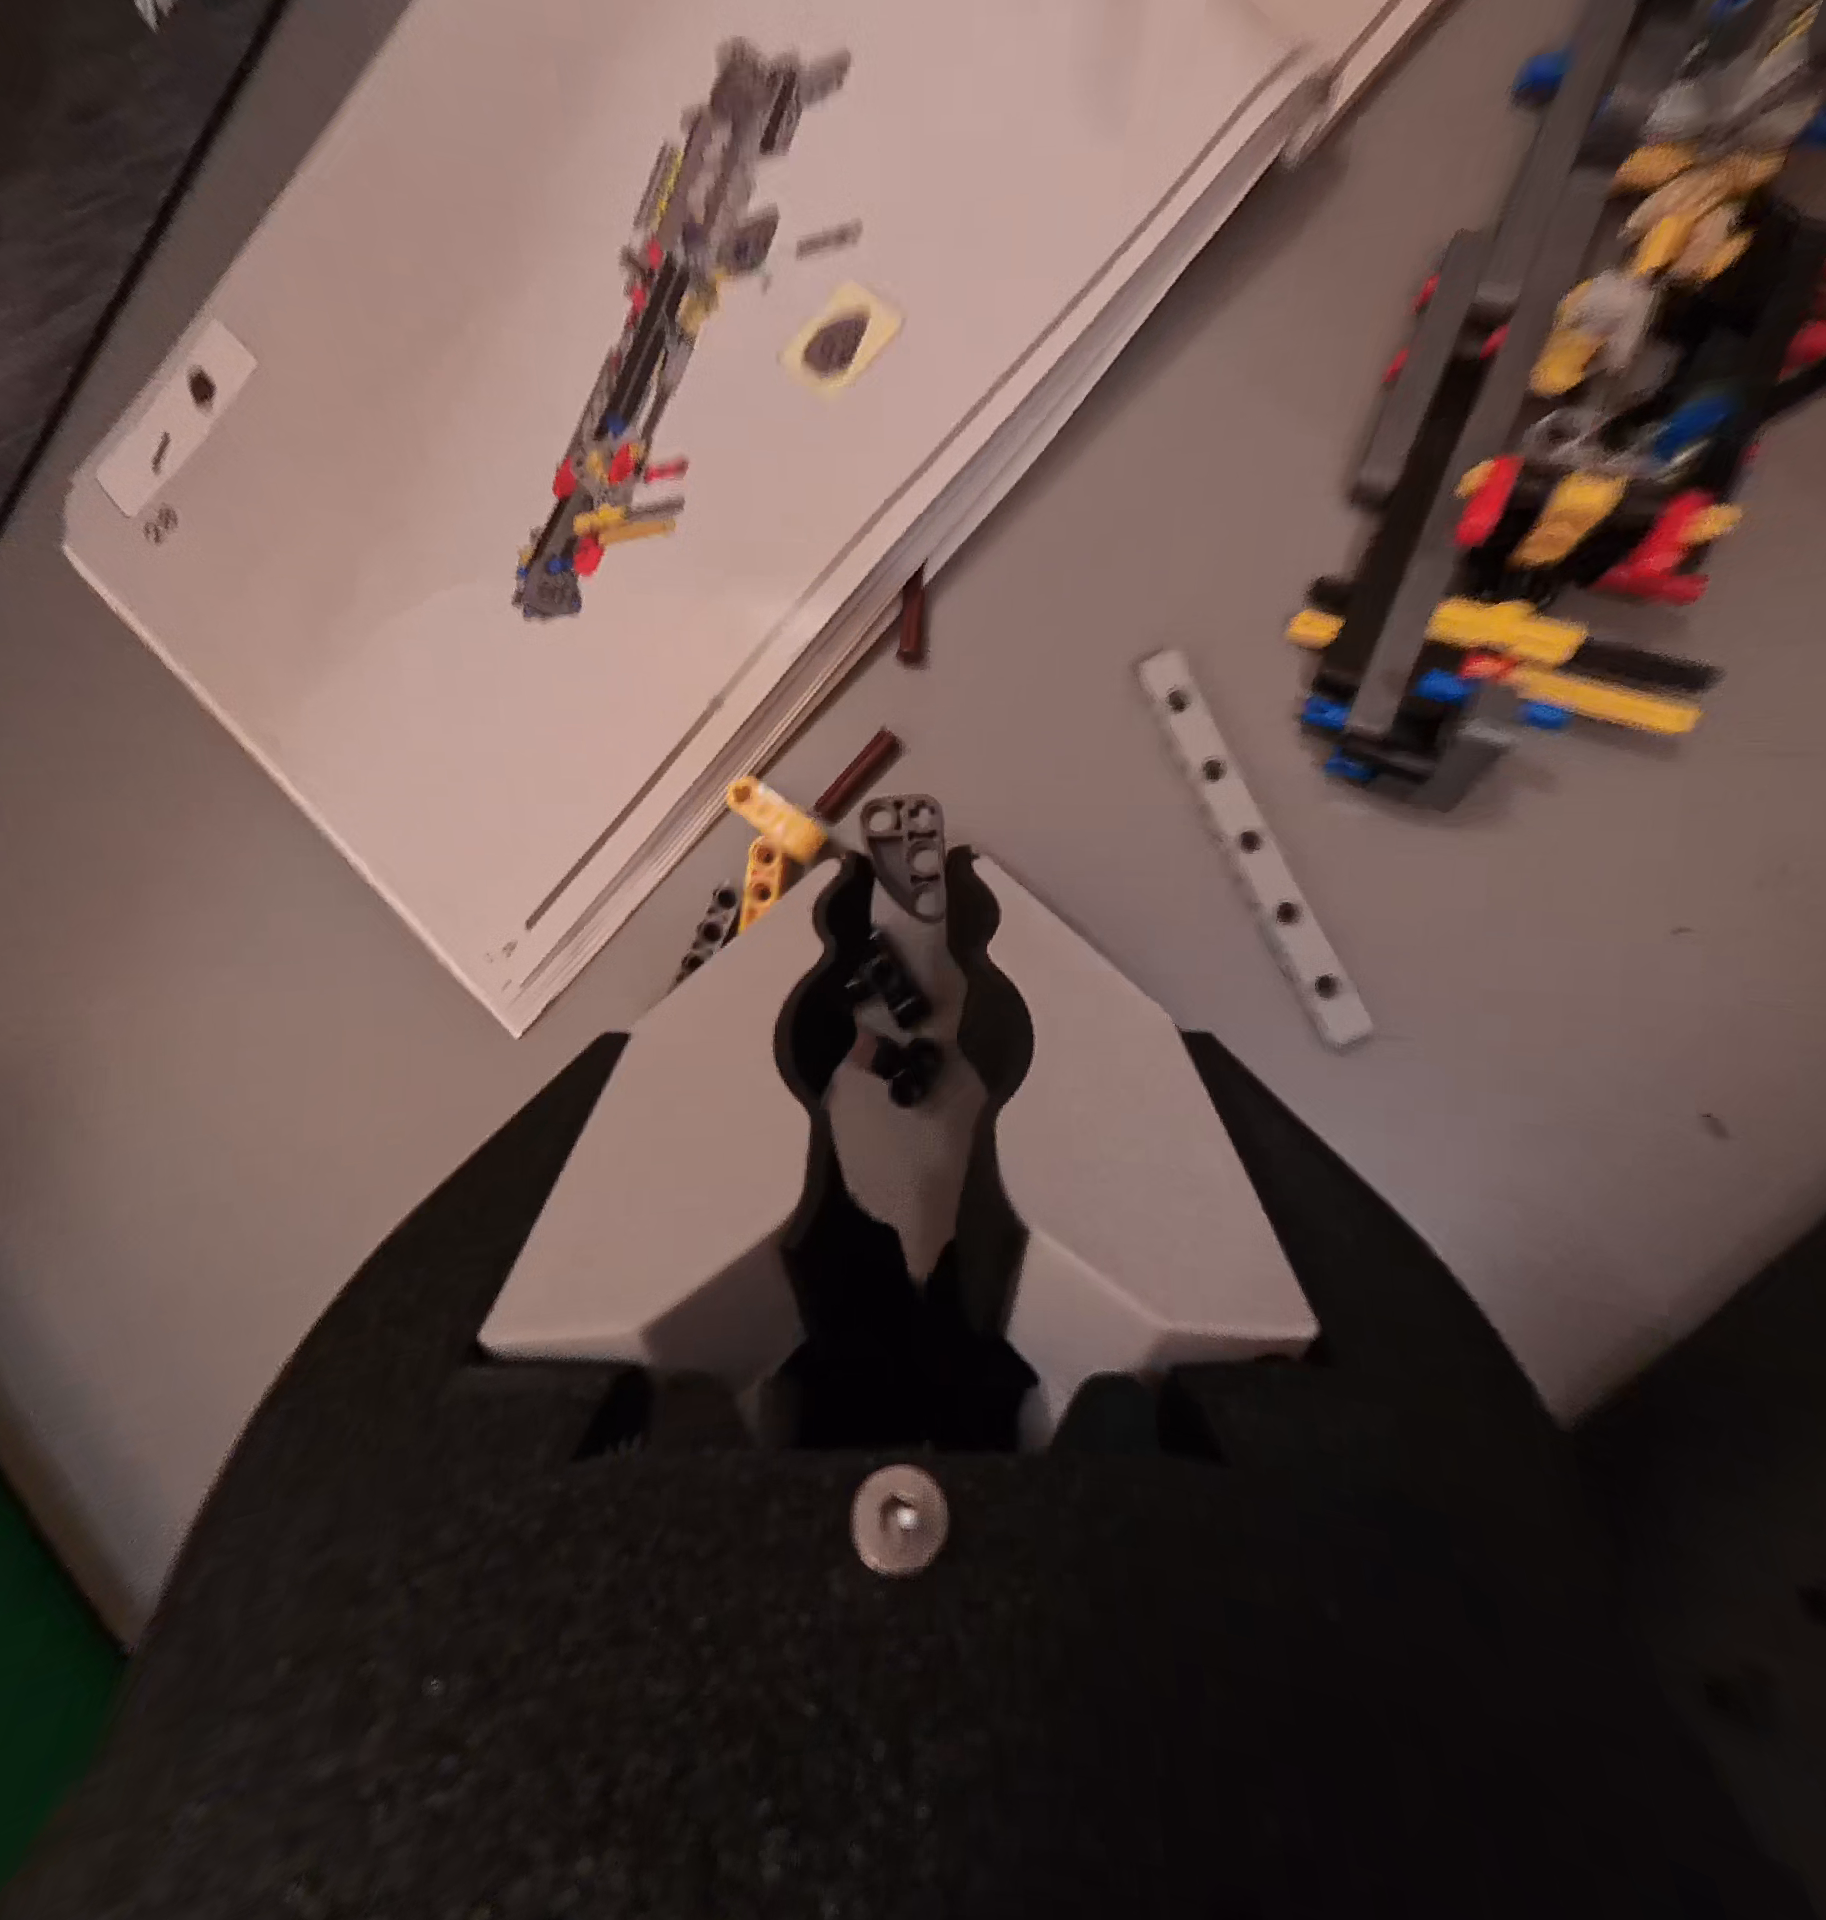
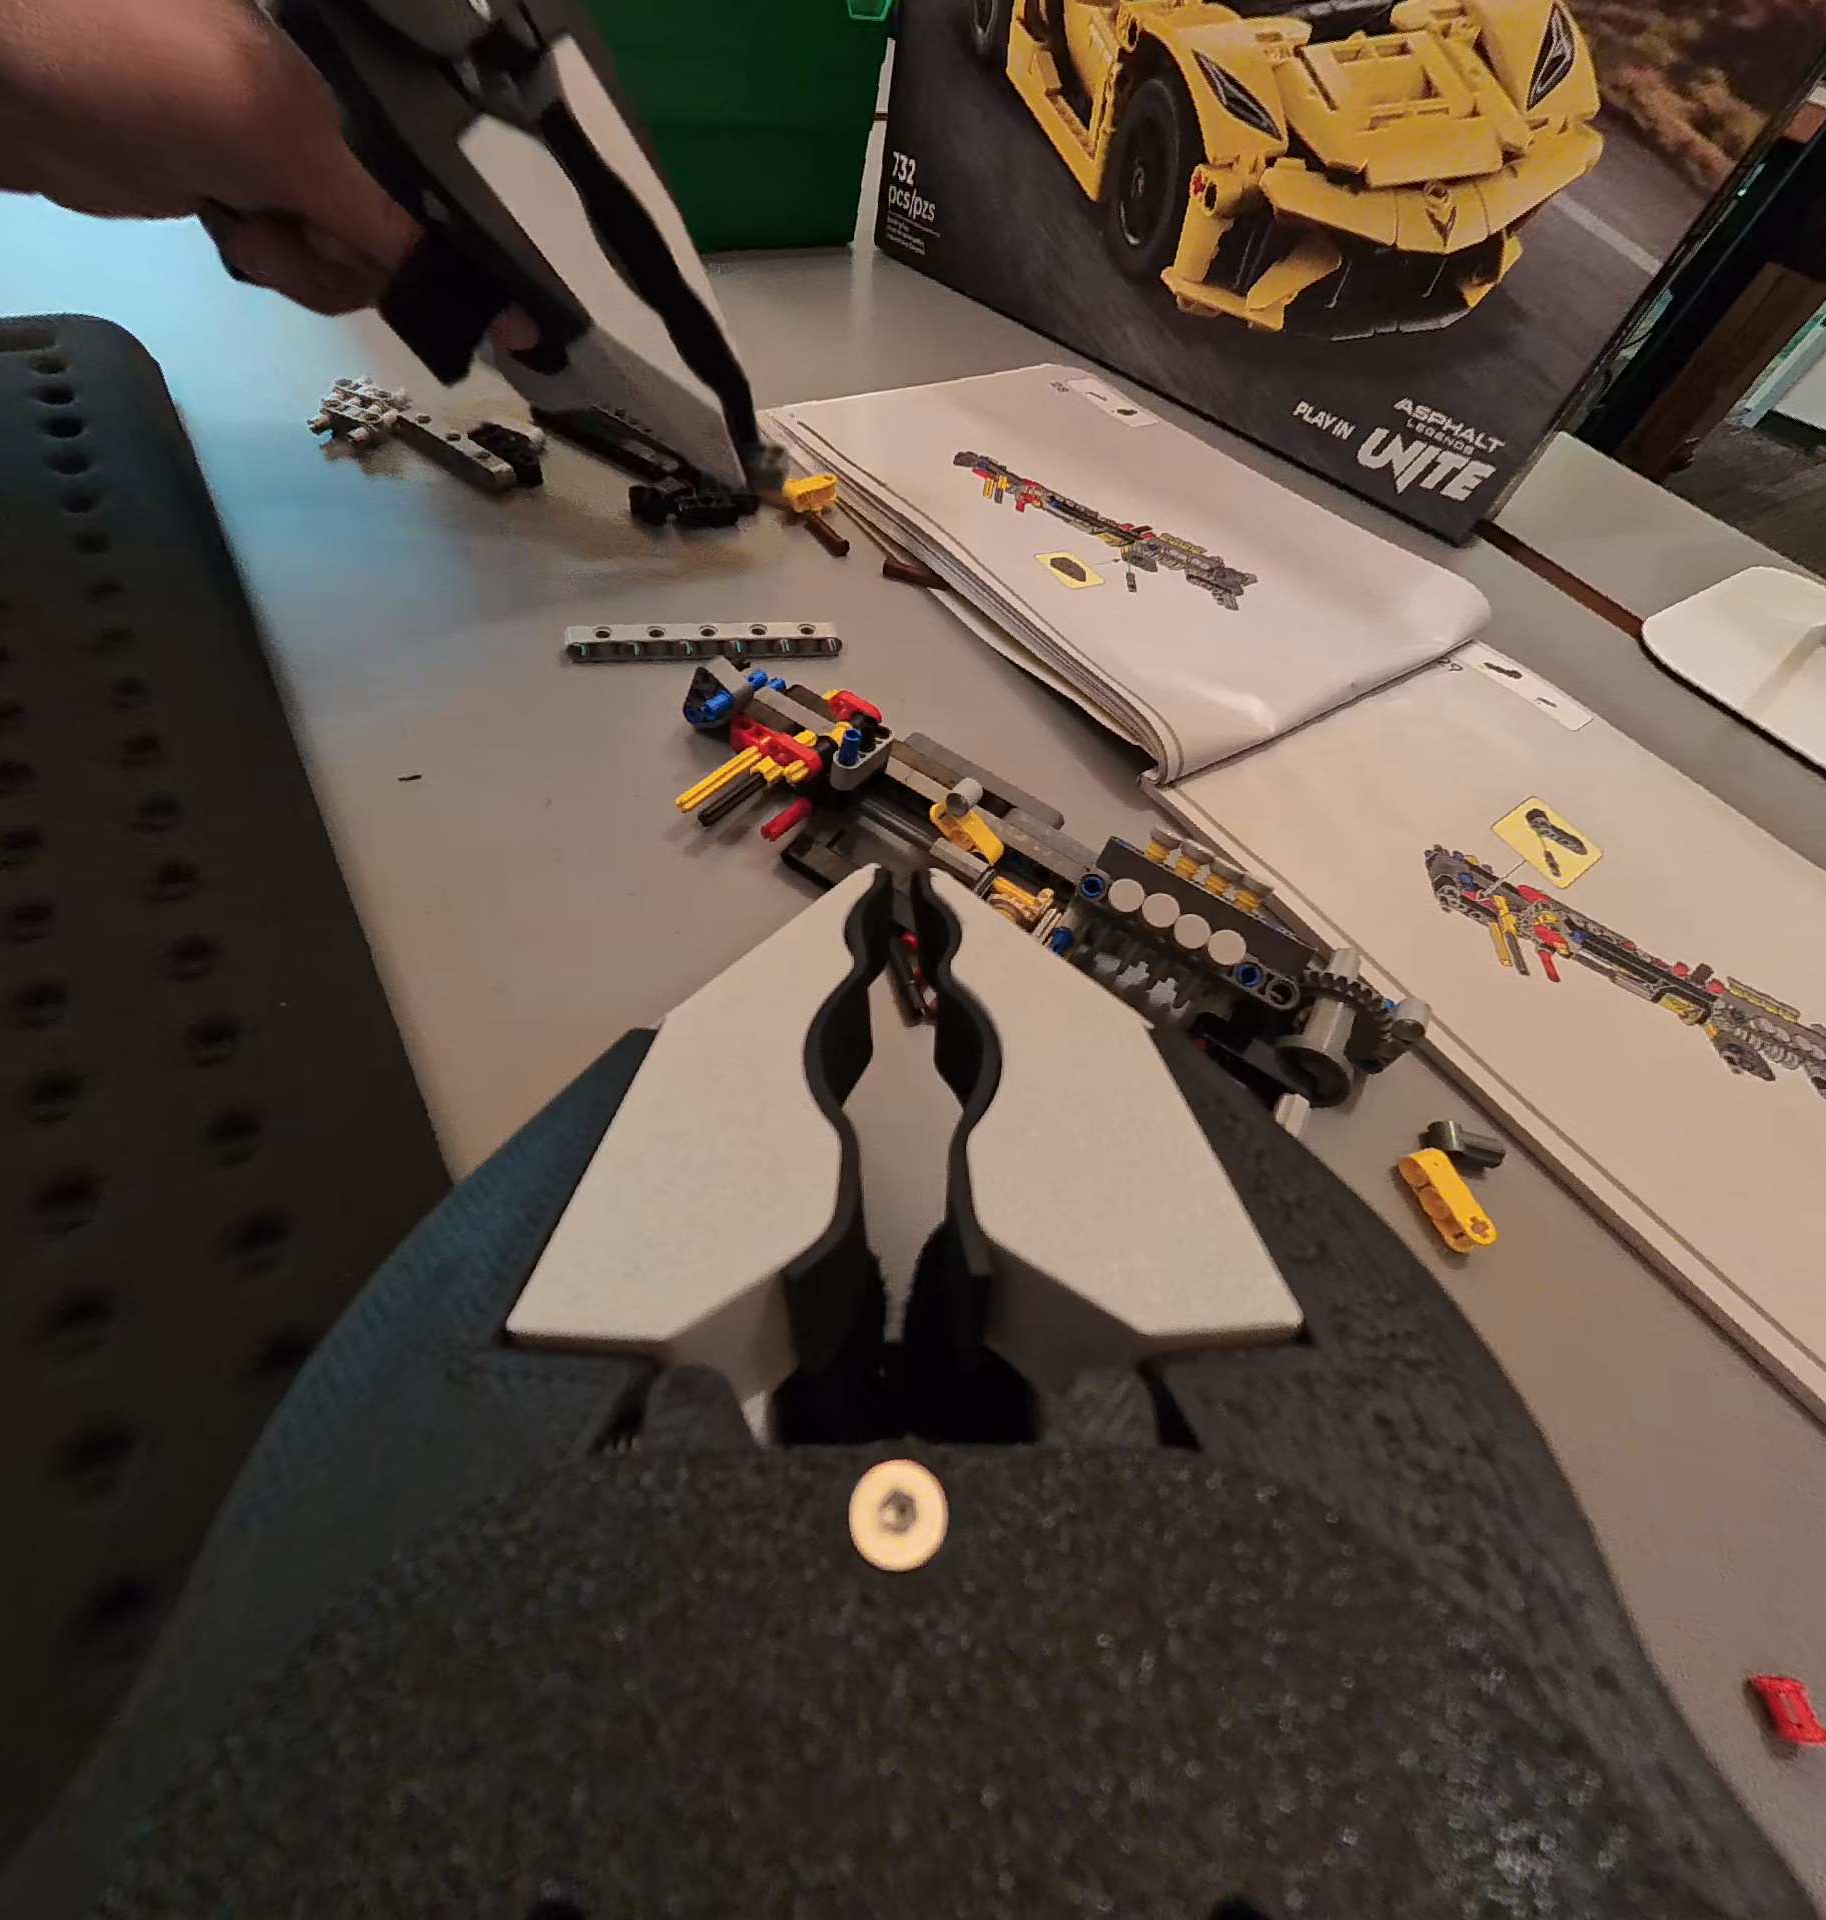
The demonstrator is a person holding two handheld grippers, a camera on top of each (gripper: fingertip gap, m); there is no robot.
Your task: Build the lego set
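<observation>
Open instruction booklet (image 2: 1148,582) lies on the table (image 2: 493,831), before the set box (image 2: 1252,229). Long perforated beam (image 2: 701,641) lies between booklet and chassis assembly (image 2: 992,852). A second booklet (image 2: 1615,987) lies right of the assembly.

Grey table (image 2: 535,831) — yellow-car box (image 2: 1304,208)

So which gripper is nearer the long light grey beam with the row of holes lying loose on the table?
Left. The left gripper is down among loose pieces just beyond the long light grey holed beam; the right gripper sits farther off, past the partly built chassis.
</observation>
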